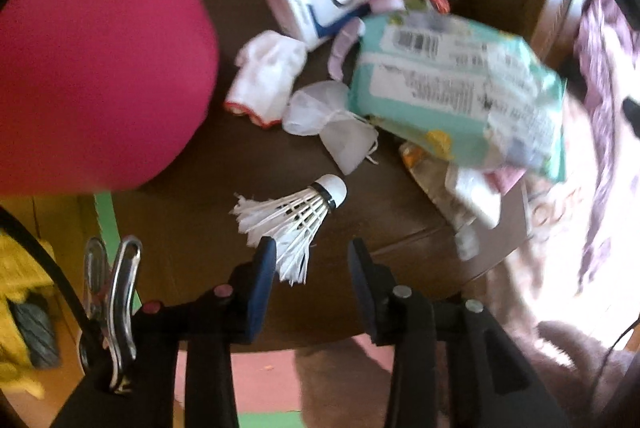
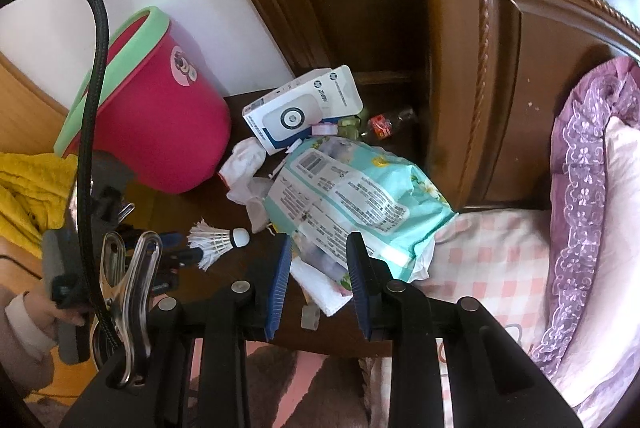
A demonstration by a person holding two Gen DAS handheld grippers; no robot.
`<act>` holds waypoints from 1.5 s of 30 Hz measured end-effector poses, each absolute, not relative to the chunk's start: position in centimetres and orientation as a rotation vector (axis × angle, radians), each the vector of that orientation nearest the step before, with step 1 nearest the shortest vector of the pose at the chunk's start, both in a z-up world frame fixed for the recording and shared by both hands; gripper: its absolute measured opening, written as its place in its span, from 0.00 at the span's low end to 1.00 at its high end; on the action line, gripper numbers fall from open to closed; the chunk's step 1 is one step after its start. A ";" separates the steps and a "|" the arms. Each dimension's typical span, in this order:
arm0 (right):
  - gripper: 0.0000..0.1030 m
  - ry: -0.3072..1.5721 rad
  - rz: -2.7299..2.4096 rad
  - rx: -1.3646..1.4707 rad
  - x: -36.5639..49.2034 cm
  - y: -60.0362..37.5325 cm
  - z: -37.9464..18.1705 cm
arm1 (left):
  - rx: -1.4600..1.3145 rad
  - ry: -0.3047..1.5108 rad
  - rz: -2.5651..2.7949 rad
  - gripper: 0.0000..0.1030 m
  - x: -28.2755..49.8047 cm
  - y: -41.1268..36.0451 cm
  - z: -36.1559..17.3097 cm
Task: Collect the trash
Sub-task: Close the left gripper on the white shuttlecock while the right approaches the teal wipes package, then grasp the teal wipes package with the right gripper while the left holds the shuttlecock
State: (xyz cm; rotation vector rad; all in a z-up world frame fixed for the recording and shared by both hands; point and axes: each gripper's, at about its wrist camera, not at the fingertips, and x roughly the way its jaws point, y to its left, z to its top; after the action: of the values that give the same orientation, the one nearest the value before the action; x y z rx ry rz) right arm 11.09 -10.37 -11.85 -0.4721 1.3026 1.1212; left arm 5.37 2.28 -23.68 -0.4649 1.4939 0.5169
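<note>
with both grippers [image 1: 312, 264] [image 2: 318, 260] released, we close on a shuttlecock [image 1: 296, 216]; the trash on the table [image 1: 192, 228] remains uncollected beside the bin [image 2: 160, 115].

A wooden headboard [image 2: 500, 67] fills twelve to two o'clock; a purple lace pillow [image 2: 580, 187] lies at three, a checked sheet [image 2: 488, 252] at four, yellow cloth [image 2: 24, 195] at nine.

Both wrist views close above the dark nightstand [image 1: 180, 228], facing down-forward, sharing its shuttlecock [image 1: 296, 218] and litter.
</note>
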 end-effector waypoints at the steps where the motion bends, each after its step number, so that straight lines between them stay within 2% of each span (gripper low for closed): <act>1: 0.29 1.308 1.116 -0.468 11.2 -10.5 -12.0 | -0.447 1.509 0.499 0.39 5.7 2.2 -24.2; 3: 0.29 1.318 1.106 -0.461 11.5 -10.8 -12.2 | -0.424 1.543 0.458 0.43 6.3 2.0 -25.3; 14: 0.29 1.353 1.053 -0.444 12.3 -12.0 -13.1 | -0.318 1.593 0.419 0.45 7.4 2.8 -28.8; 21: 0.29 1.379 1.042 -0.443 12.4 -12.2 -13.9 | -0.378 1.644 0.441 0.47 6.9 4.3 -31.4; 25: 0.29 1.382 1.039 -0.450 12.3 -12.4 -14.3 | -0.474 1.603 0.472 0.47 5.8 5.2 -31.6; 28: 0.29 1.396 1.029 -0.450 12.3 -12.5 -14.7 | -0.533 1.582 0.517 0.46 5.2 6.1 -31.6; 29: 0.29 1.400 1.027 -0.449 12.3 -12.6 -14.8 | -0.538 1.577 0.523 0.42 4.9 6.3 -31.6; 30: 0.29 1.402 1.026 -0.448 12.3 -12.6 -14.8 | -0.542 1.569 0.528 0.33 4.7 6.4 -31.5; 32: 0.29 1.399 1.027 -0.448 12.3 -12.6 -14.8 | -0.557 1.550 0.526 0.26 4.2 6.5 -31.3; 41: 0.29 1.445 1.022 -0.430 12.4 -12.6 -15.9 | -0.681 1.449 0.531 0.26 4.0 5.6 -27.6; 42: 0.30 1.455 1.014 -0.424 12.5 -12.6 -16.2 | -0.696 1.437 0.535 0.26 3.8 5.5 -27.2; 45: 0.42 1.482 0.980 -0.402 13.2 -12.9 -17.1 | -0.741 1.400 0.541 0.26 3.3 5.0 -25.8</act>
State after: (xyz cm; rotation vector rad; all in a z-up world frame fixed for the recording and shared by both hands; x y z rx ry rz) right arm 13.19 -12.86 -17.14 -0.4021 1.4824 0.9799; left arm 3.26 5.03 -25.76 -0.7407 1.4003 0.5413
